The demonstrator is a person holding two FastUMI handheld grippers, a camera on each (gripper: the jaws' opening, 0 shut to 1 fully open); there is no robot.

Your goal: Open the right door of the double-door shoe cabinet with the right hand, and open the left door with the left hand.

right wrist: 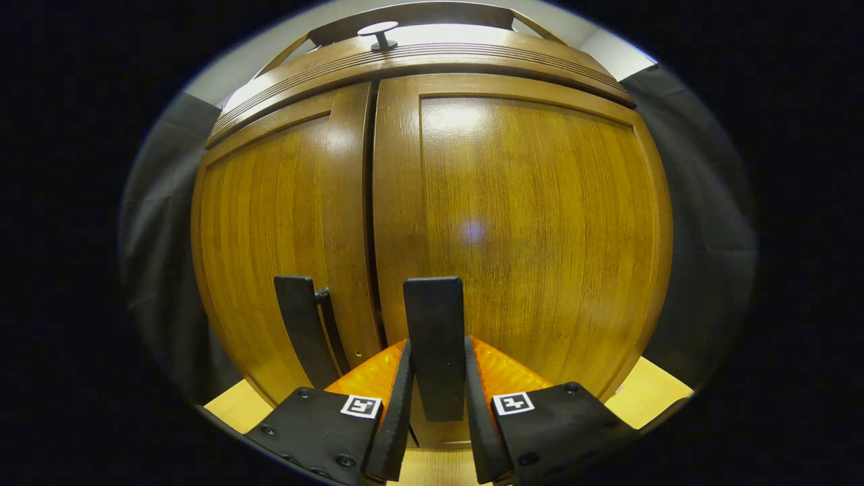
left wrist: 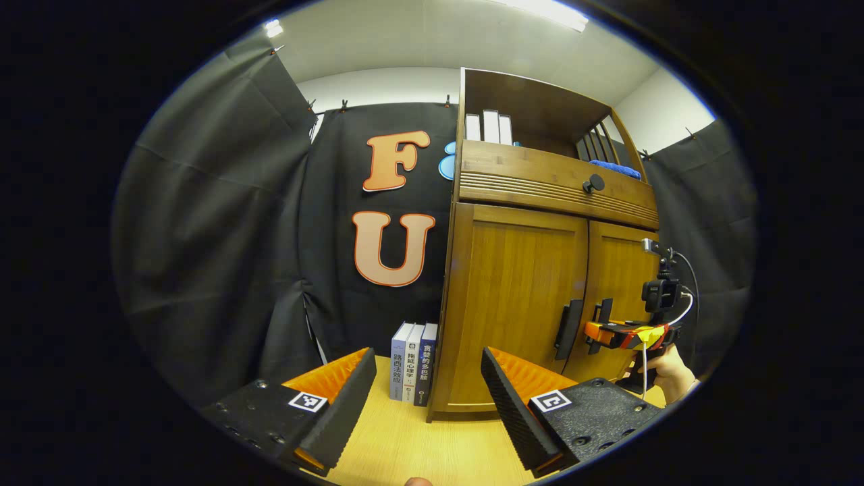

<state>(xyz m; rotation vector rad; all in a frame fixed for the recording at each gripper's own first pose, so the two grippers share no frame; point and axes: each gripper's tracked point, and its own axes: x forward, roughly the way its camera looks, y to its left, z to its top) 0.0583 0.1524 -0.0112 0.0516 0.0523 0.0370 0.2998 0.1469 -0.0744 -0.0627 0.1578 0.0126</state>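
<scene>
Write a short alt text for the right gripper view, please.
The right gripper is shut on the dark handle of the right door of a wooden shoe cabinet. Both doors are closed; the left door and its handle are beside it.

1. Black cloth [left wrist: 216, 223] hangs as the booth's wall at left and far behind, clipped along its top edge.
2. White wall [left wrist: 378, 84] and ceiling above; a ceiling light [left wrist: 550, 12] glows at top.
3. Light wooden tabletop [left wrist: 418, 445] lies near.
</scene>
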